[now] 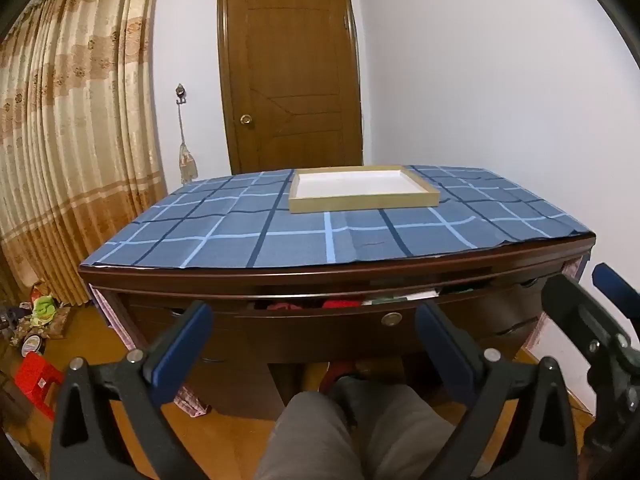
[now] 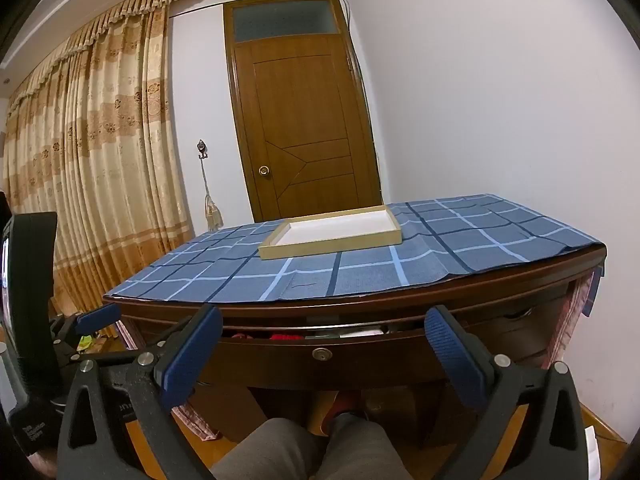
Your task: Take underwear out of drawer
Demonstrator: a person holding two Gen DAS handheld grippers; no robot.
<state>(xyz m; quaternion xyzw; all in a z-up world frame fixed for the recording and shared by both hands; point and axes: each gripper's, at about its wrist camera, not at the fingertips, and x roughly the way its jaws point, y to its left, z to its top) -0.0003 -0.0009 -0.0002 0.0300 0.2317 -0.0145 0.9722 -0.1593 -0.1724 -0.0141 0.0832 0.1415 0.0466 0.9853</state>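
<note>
the drawer (image 1: 332, 322) is the middle one in the front of the dark wood desk, curved front with a round brass lock, and it's pulled out just a crack. through the gap along its top edge you can see the underwear (image 1: 338, 304), bunched red fabric, with something white and green beside it.

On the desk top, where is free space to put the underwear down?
The white-bottomed tray lies bare. The checked cloth is free left of it and between it and the front edge. The drawer is open only a crack, packed with clothes.
</note>
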